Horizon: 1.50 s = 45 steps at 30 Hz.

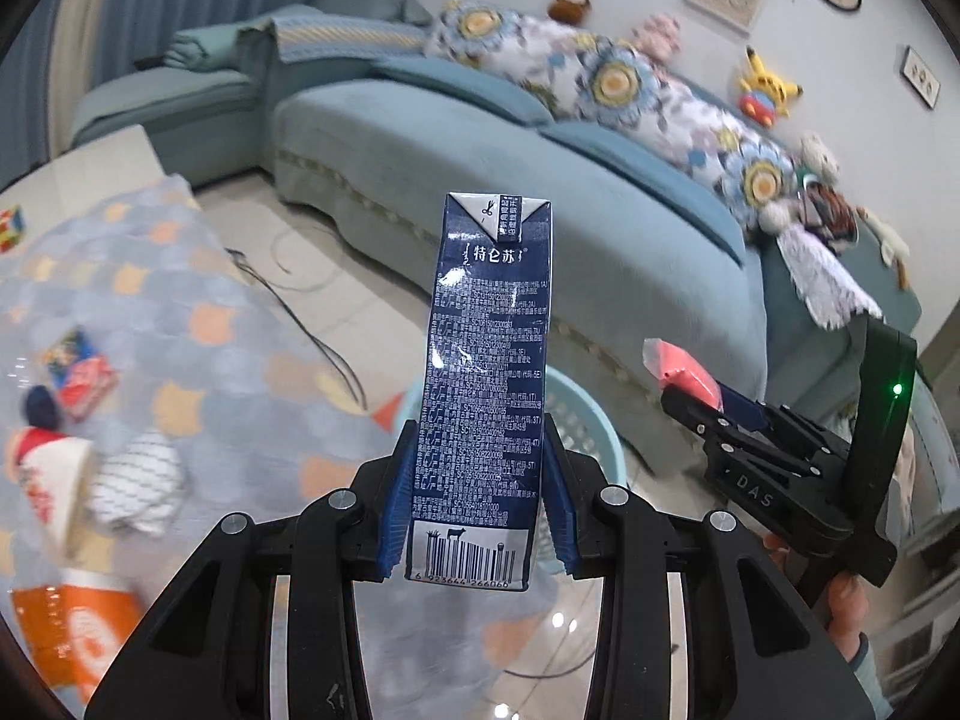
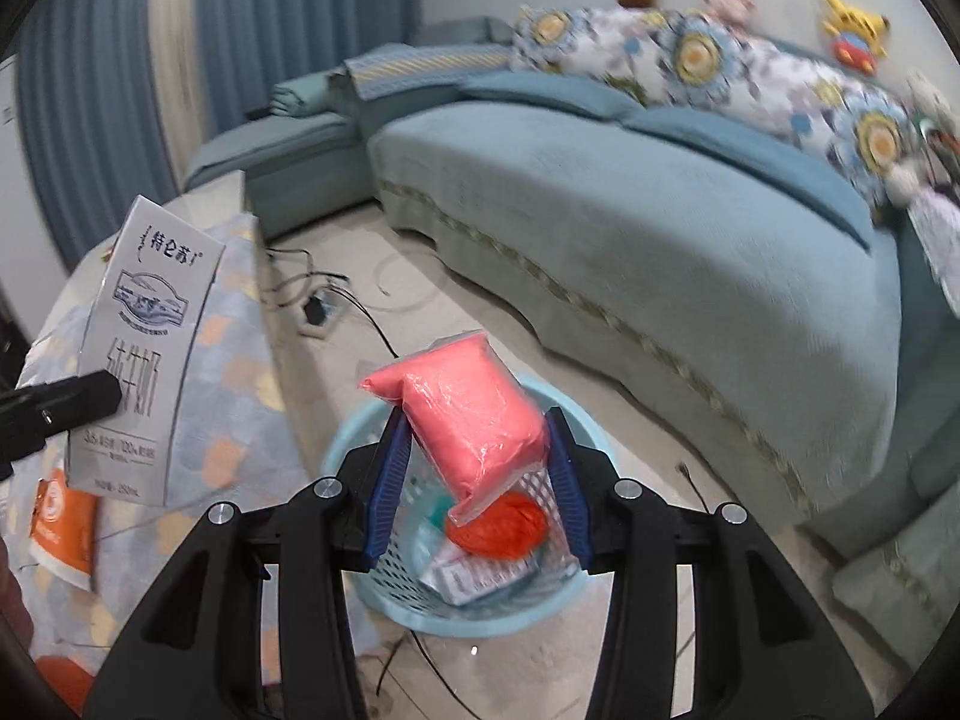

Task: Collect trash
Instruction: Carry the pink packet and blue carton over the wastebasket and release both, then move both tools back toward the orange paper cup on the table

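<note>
My left gripper [image 1: 477,468] is shut on a dark blue milk carton [image 1: 486,360] and holds it upright in the air; its white front also shows in the right wrist view [image 2: 144,354]. My right gripper [image 2: 477,456] is shut on a pink plastic packet [image 2: 474,408] and holds it above the light blue trash basket [image 2: 360,438]. The packet [image 1: 681,372] and right gripper [image 1: 696,402] show at the right of the left wrist view. The basket [image 1: 576,420] sits on the floor behind the carton. It holds a red wad [image 2: 510,525] and a small box [image 2: 474,576].
A table covered by a patterned blanket [image 1: 210,360] stands at the left, with a paper cup [image 1: 48,480], a striped cloth [image 1: 141,480], an orange packet [image 1: 78,630] and small boxes [image 1: 78,372]. A blue sofa [image 2: 630,210] fills the back. Cables [image 2: 336,300] lie on the floor.
</note>
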Available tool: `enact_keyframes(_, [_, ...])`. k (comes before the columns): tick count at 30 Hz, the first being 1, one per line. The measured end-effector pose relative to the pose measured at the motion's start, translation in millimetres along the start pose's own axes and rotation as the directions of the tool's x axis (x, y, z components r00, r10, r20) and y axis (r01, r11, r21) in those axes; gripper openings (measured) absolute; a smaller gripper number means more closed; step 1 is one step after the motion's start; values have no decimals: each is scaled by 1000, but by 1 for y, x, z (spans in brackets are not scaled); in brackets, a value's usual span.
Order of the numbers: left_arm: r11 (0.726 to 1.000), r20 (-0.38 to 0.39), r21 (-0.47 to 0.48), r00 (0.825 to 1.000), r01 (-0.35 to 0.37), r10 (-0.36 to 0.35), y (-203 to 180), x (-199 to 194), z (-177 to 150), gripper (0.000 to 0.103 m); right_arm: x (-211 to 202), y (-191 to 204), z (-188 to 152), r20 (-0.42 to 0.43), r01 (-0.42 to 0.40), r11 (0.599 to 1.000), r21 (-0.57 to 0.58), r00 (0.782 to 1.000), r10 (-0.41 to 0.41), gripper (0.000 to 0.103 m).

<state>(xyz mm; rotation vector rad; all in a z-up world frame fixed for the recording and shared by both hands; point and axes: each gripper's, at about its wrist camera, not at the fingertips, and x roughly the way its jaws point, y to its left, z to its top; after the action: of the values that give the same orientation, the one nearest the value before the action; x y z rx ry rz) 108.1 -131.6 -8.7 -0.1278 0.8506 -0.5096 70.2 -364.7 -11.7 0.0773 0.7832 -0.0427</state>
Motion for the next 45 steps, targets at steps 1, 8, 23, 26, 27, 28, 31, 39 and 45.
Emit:
enact_keyframes(1, [1000, -22, 3, 1000, 5, -5, -5, 12, -2, 36, 7, -8, -2, -27, 9, 1000, 21, 1000, -8, 42])
enact_keyframes(8, [999, -131, 27, 991, 19, -15, -22, 72, -7, 37, 45, -32, -16, -154, 43, 995, 86, 988, -29, 44])
enact_keyframes(23, [999, -101, -14, 994, 29, -30, -10, 66, -12, 62, 51, -28, -24, -170, -5, 995, 98, 985, 21, 55])
enact_keyframes(26, [1000, -65, -2, 998, 7, -7, -4, 46, -16, 62, 39, -14, -21, -137, -40, 996, 82, 989, 51, 55])
enact_keyframes(27, [1000, -44, 5, 999, -9, 9, -1, 35, -17, 62, 34, -7, -19, -123, -56, 996, 75, 990, 65, 55])
enact_keyframes(28, [1000, -28, 5, 999, -19, 19, 2, 27, -18, 62, 31, -2, -17, -114, -68, 995, 70, 991, 76, 55])
enact_keyframes(31, [999, 25, -13, 998, -49, 49, 15, -4, -20, 62, 16, 23, -14, -73, -123, 992, 40, 989, 126, 55])
enact_keyframes(39, [970, 167, -150, 962, -192, 216, 68, -101, -40, 62, -13, 113, -19, -24, -299, 952, -64, 954, 298, 64])
enact_keyframes(45, [917, 188, -257, 915, -305, 357, 120, -162, -66, 62, -22, 190, -34, -84, -406, 896, -180, 914, 398, 66])
